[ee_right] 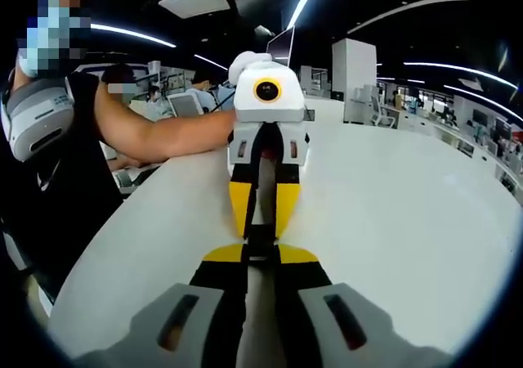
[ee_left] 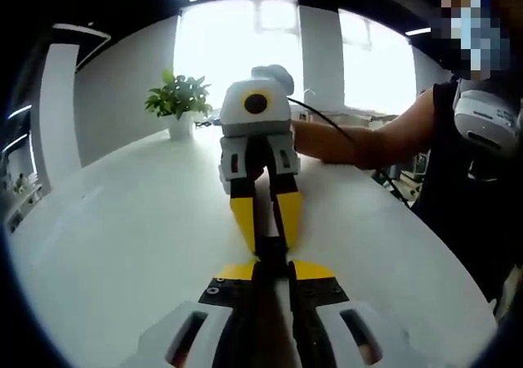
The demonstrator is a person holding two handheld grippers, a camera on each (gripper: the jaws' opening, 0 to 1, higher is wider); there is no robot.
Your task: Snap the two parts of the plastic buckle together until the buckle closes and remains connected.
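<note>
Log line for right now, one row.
left claw: shut on buckle | right claw: shut on buckle | tips meeting over table | snap: cannot tell

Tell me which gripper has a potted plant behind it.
The right gripper, facing the camera in the left gripper view: the potted plant stands on the white table behind it. Behind the left gripper is the person's arm instead.
</note>
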